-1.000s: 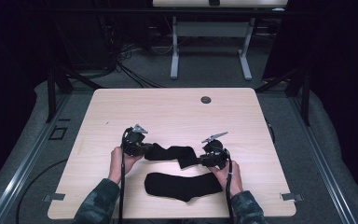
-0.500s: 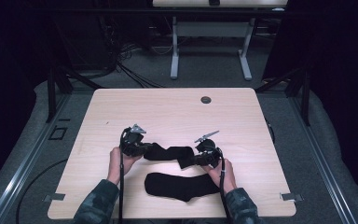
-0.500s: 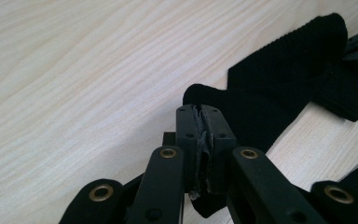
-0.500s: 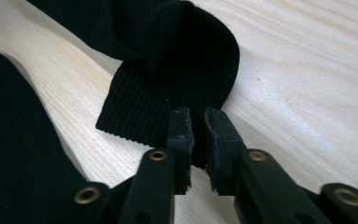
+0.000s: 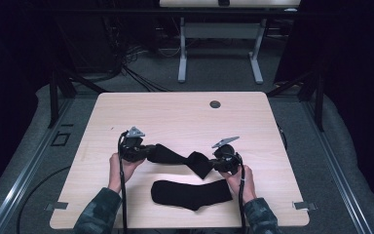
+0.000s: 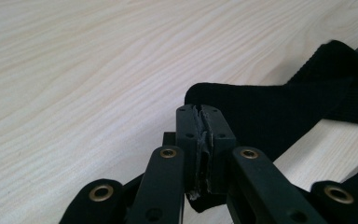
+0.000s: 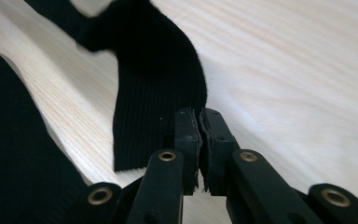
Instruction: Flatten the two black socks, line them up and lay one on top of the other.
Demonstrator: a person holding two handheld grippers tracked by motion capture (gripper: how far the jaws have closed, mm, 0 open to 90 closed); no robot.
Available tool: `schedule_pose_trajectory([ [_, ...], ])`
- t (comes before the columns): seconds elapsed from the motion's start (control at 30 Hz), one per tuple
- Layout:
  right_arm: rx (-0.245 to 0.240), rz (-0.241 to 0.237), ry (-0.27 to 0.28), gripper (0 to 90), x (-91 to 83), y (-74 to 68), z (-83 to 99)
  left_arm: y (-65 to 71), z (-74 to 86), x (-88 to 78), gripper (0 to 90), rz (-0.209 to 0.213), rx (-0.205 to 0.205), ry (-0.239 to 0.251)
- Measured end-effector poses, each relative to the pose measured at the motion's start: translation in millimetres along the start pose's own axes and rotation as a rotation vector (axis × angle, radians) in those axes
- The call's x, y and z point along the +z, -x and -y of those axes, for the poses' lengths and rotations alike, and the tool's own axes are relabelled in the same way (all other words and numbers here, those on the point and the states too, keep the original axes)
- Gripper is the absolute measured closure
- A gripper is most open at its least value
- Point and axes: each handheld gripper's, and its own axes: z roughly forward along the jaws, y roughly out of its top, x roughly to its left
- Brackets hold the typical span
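Fingers of the left gripper (image 5: pixel 148 152) are pressed together on one end of a black sock (image 5: pixel 177 157), at the left of the table (image 5: pixel 175 112) in the high view. In the left gripper view the two pads meet with dark fabric (image 6: pixel 279 107) pinched between them, and the sock runs away to the right across the pale wood (image 6: pixel 74 70), its far part folded over. The person's left hand (image 5: pixel 119 165) wraps the gripper body from below, and a camouflage-patterned sleeve (image 5: pixel 97 214) comes in from the bottom edge.

Between the two grippers the held sock stretches across the table with a twist or fold near its middle. In front of it, nearer the person, a second black sock (image 5: pixel 192 193) lies flat on the table, apart from the held one.

At the right, the right gripper (image 5: pixel 213 164) has just been closing its jaws, and they now stand clamped on the other end of the held sock. The right gripper view shows the ribbed cuff edge (image 7: pixel 154 107) caught between the closed fingers, with the second sock (image 7: pixel 14 154) at the left of that view. The right hand (image 5: pixel 238 180) holds this gripper from below. Farther back on the table sits a small dark round grommet (image 5: pixel 215 104).
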Motion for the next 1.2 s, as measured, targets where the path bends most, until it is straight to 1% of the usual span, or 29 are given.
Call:
schedule_pose_trajectory([
  [0.03, -0.016, 0.010, 0.005, 86.0, -4.9, 1.8, 0.5, 0.2, -0.4, -0.8, 86.4, 0.004, 0.004, 0.006],
  [0.07, -0.022, 0.014, 0.007, 86.0, -7.1, 2.9, 0.7, 1.4, -1.3, -1.9, 86.4, 0.004, 0.005, 0.022],
  [0.1, -0.026, 0.019, 0.011, 85.9, -9.9, 4.9, 1.0, 1.8, -2.2, -2.7, 86.4, 0.005, 0.010, 0.024],
  [0.17, -0.046, 0.049, 0.011, 86.0, -14.3, 7.9, 1.3, 3.6, -3.9, -3.1, 86.4, 0.003, 0.017, 0.040],
  [0.27, -0.061, 0.090, 0.023, 85.9, -20.8, 12.6, 0.7, 4.6, -5.5, -0.8, 86.3, 0.008, 0.017, 0.039],
  [0.3, -0.062, 0.103, 0.018, 85.8, -22.8, 14.1, 0.3, 4.6, -6.0, 0.0, 86.4, 0.015, 0.009, 0.037],
  [0.33, -0.067, 0.106, 0.008, 85.9, -25.0, 17.0, -0.2, 4.6, -6.3, 0.3, 86.3, 0.015, 0.005, 0.037],
  [0.4, -0.053, 0.111, 0.020, 85.8, -26.9, 19.0, 0.9, 5.1, -6.5, 0.8, 86.3, 0.019, 0.003, 0.033],
  [0.43, -0.055, 0.107, 0.011, 85.8, -28.7, 20.0, 1.1, 5.3, -6.5, 1.2, 86.3, 0.018, 0.006, 0.029],
  [0.5, -0.053, 0.109, 0.011, 85.7, -29.7, 19.9, 2.2, 5.7, -5.3, 2.4, 86.3, 0.017, 0.002, 0.022],
  [0.57, -0.057, 0.098, 0.007, 85.5, -30.2, 19.5, 3.0, 6.2, -3.2, 3.3, 86.2, 0.015, -0.005, 0.009],
  [0.6, -0.066, 0.103, 0.002, 85.4, -30.4, 19.6, 3.3, 6.1, -1.2, 4.5, 86.1, 0.025, -0.014, -0.007],
  [0.63, -0.068, 0.107, -0.002, 85.3, -29.6, 19.3, 4.0, 6.0, 0.9, 5.4, 85.9, 0.023, -0.008, -0.023],
  [0.67, -0.054, 0.108, 0.014, 85.0, -26.3, 18.3, 5.5, 6.6, 3.0, 6.5, 85.7, 0.022, -0.013, -0.035],
  [0.7, -0.071, 0.104, -0.012, 84.6, -25.9, 19.6, 5.3, 7.3, 6.3, 8.8, 85.0, 0.021, -0.016, -0.052],
  [0.73, -0.064, 0.103, -0.017, 84.1, -22.3, 19.6, 6.5, 7.4, 9.8, 11.1, 82.3, 0.026, -0.016, -0.077],
  [0.77, -0.064, 0.095, -0.030, 83.1, -18.1, 20.8, 7.6, 7.9, 13.6, 13.8, 77.0, 0.020, -0.020, -0.100],
  [0.8, -0.069, 0.091, -0.037, 80.0, -13.4, 21.6, 9.0, 7.6, 17.4, 15.7, 72.9, 0.012, -0.020, -0.115],
  [0.83, -0.070, 0.101, -0.048, 76.1, -8.9, 22.0, 10.8, 6.9, 20.7, 16.4, 67.2, -0.002, -0.025, -0.125],
  [0.87, -0.075, 0.092, -0.061, 72.7, -5.3, 22.2, 12.2, 5.5, 24.0, 15.1, 60.3, -0.004, -0.034, -0.132],
  [0.9, -0.076, 0.092, -0.073, 67.6, -3.4, 21.7, 14.1, 4.8, 25.8, 13.3, 55.4, 0.003, -0.027, -0.122],
  [0.93, -0.093, 0.091, -0.078, 66.9, -4.4, 22.3, 14.8, 5.7, 27.7, 10.0, 54.2, -0.009, -0.016, -0.110],
  [0.97, -0.107, 0.095, -0.066, 65.5, -7.5, 21.4, 15.9, 6.9, 28.3, 5.9, 51.5, -0.018, 0.009, -0.108],
  [1.0, -0.113, 0.101, -0.049, 64.2, -12.1, 20.1, 17.1, 9.8, 28.7, 1.0, 50.8, -0.007, 0.040, -0.093],
  [1.07, -0.122, 0.088, -0.018, 63.4, -23.7, 17.3, 19.3, 16.2, 26.7, -4.8, 50.5, 0.007, 0.095, -0.097],
  [1.1, -0.126, 0.076, -0.004, 63.2, -29.4, 14.8, 20.9, 19.4, 26.0, -5.3, 51.0, 0.017, 0.116, -0.091],
  [1.13, -0.131, 0.061, -0.001, 63.2, -32.1, 13.1, 21.8, 22.5, 24.3, -4.9, 51.7, 0.048, 0.137, -0.102],
  [1.17, -0.136, 0.052, -0.008, 63.2, -34.0, 10.6, 23.0, 25.7, 22.9, -1.8, 52.0, 0.062, 0.149, -0.116],
  [1.2, -0.144, 0.030, -0.022, 63.1, -33.9, 8.2, 24.3, 27.2, 21.4, 2.0, 52.9, 0.095, 0.158, -0.136],
])
